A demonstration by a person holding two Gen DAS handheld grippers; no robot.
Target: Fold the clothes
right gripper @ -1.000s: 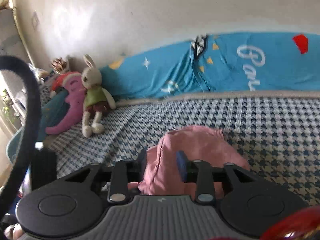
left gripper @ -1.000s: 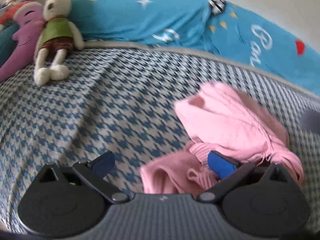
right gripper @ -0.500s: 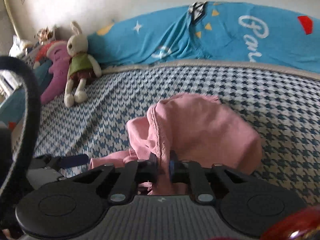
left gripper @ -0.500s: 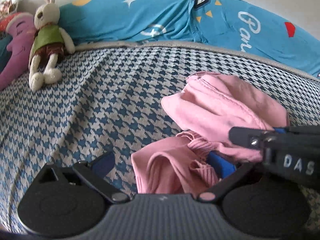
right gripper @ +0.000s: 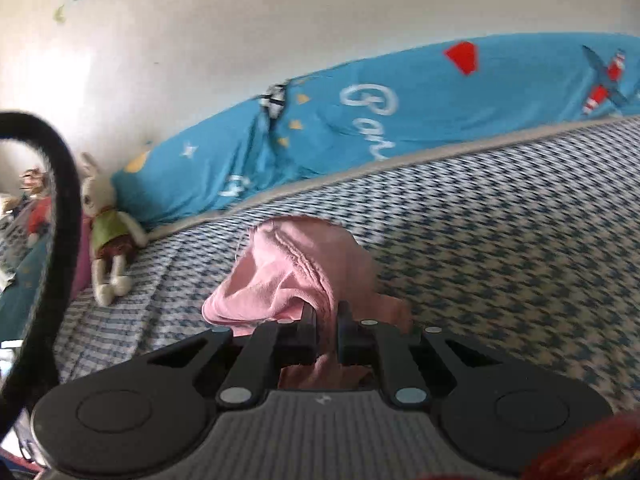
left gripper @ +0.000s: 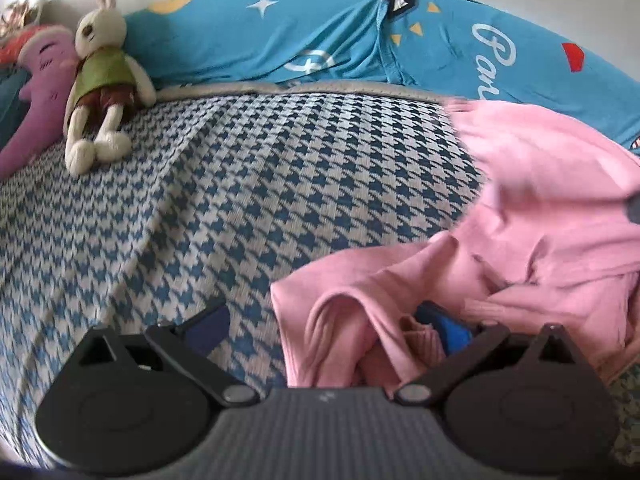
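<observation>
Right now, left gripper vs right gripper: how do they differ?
The left gripper has its fingers spread wide; the right gripper has its fingers nearly together. The left one clamps nothing, with pink garment lying across one finger only; the right one pinches a fold of it. Both point down at the houndstooth bed cover.

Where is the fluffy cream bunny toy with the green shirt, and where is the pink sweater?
Cream plush bunny in a green shirt [left gripper: 101, 76]: left wrist view, on its green shirt.
Pink knit sweater [left gripper: 552, 184]: left wrist view, on the broad lifted part.
Pink knit sweater again [right gripper: 288, 276]: right wrist view, on the bunched fold.
</observation>
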